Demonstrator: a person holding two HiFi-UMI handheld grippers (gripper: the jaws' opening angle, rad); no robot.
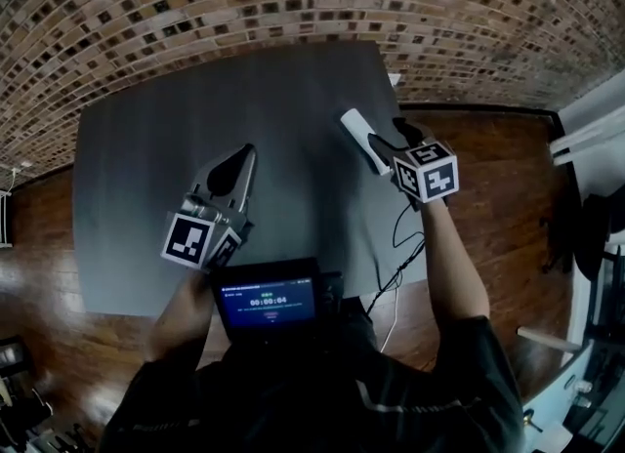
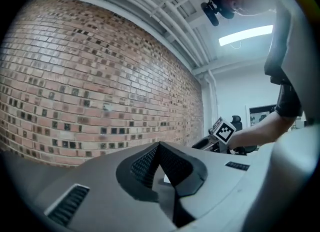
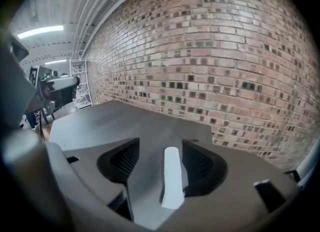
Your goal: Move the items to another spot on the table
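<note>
While the right tool [image 3: 159, 166] stands wide, the white bar [image 3: 171, 176] lies between its jaws.

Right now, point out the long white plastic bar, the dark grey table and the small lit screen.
Long white plastic bar [image 3: 171, 178]: right gripper view, mid-length.
Dark grey table [image 1: 156, 168]: head view, bare left part.
Small lit screen [image 1: 269, 303]: head view, display centre.

Brick wall [image 1: 293, 12], wooden floor [image 1: 39, 236]
</note>
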